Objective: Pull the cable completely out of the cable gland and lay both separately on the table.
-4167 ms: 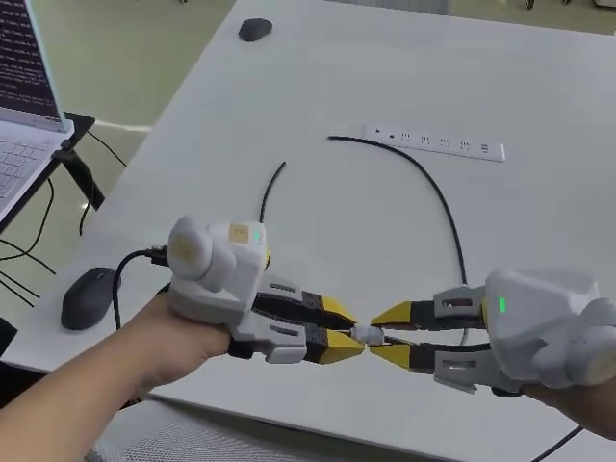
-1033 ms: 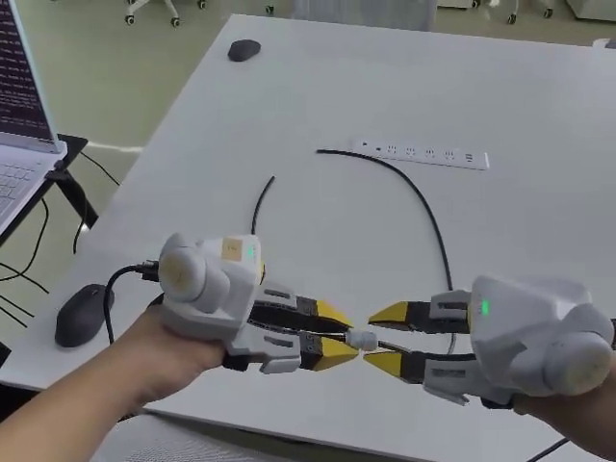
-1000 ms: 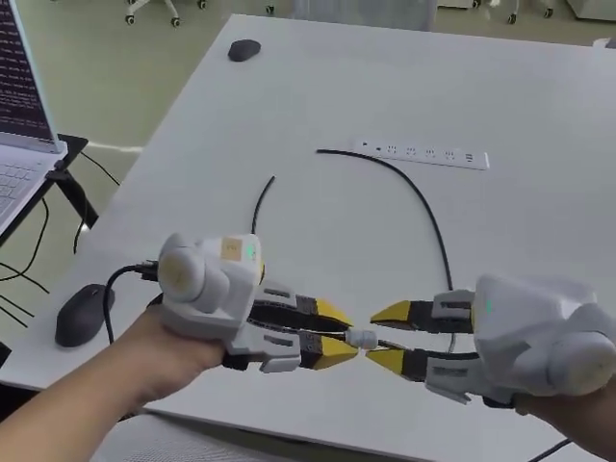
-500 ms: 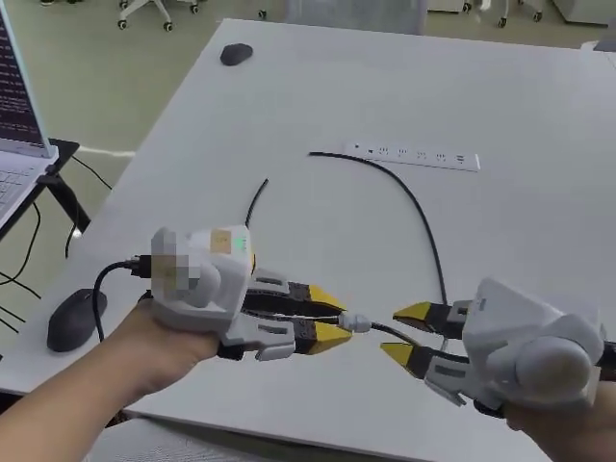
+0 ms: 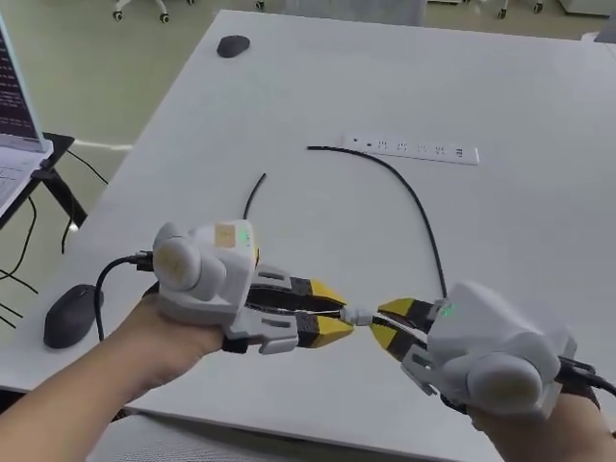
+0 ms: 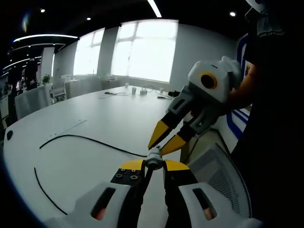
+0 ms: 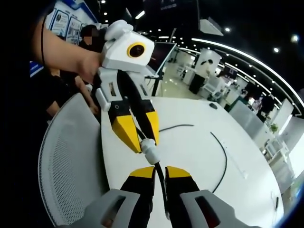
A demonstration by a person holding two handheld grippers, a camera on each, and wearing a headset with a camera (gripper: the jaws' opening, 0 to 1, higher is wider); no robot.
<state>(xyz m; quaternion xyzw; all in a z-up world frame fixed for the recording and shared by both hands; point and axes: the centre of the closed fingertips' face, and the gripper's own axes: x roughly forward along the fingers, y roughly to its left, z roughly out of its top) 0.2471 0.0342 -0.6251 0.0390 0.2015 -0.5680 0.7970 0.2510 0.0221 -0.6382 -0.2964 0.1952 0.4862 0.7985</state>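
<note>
Well, we judge the task barely under way. Our left hand-held gripper [image 5: 346,317] is pinching the cable gland [image 5: 361,315] between its yellow tips, in the air over the near edge of the table [image 5: 539,212]. Our right hand-held gripper [image 5: 377,324] is pressed together on the black cable [image 5: 424,223] just beside the gland. The cable is not yet out, and its free length trails across the table. Pulling it clear and laying both down are left.
</note>
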